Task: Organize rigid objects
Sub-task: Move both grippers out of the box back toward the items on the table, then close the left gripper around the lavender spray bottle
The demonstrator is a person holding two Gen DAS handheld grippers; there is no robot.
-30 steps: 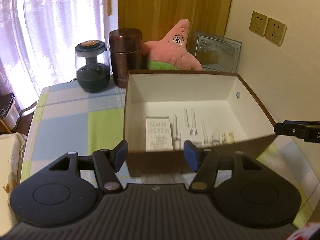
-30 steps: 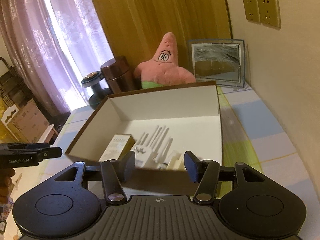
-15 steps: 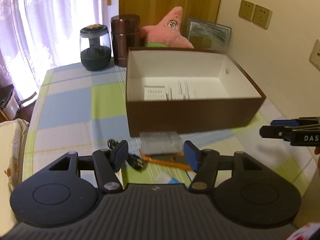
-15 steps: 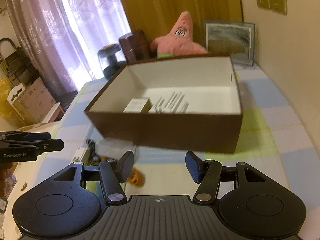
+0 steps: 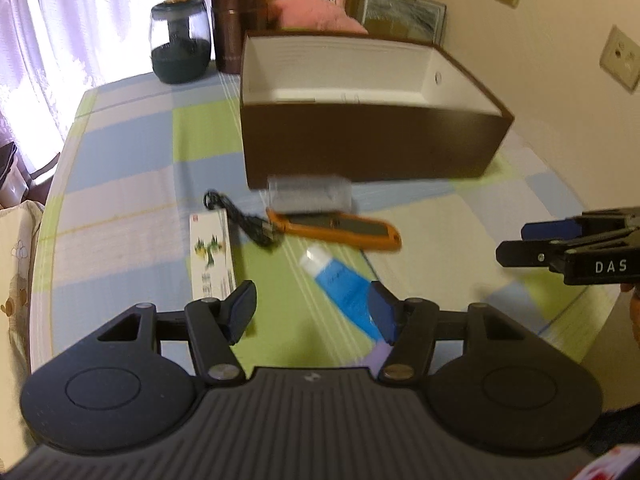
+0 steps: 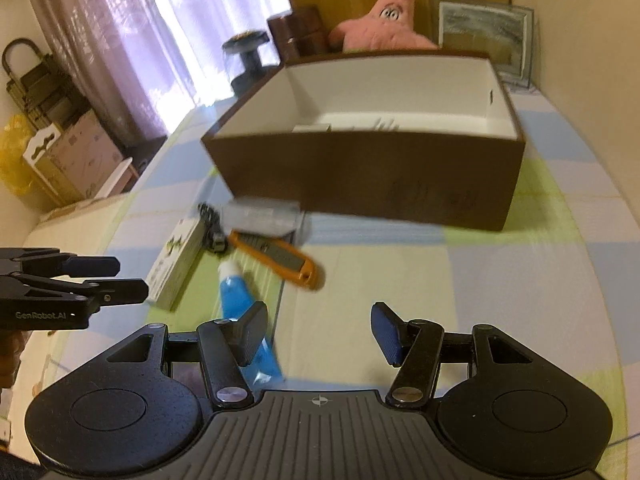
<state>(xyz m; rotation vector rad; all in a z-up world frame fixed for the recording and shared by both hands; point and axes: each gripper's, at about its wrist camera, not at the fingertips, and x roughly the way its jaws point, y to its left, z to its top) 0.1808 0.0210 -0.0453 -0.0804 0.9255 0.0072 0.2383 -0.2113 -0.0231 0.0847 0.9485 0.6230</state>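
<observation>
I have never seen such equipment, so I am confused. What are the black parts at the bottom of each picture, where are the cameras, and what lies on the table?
A person holds one tool in each hand; a camera on each looks forward along its two fingers. The left hand-held gripper and the right hand-held gripper are both open and empty. On the checked tablecloth stand a brown cardboard box and, before it, a blue squeeze tube, an orange utility knife, a black cable, a clear plastic case and a flat white carton.

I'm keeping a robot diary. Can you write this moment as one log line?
left gripper: jaws open, empty | right gripper: jaws open, empty | blue tube, orange cutter: on table | brown box: behind them
</observation>
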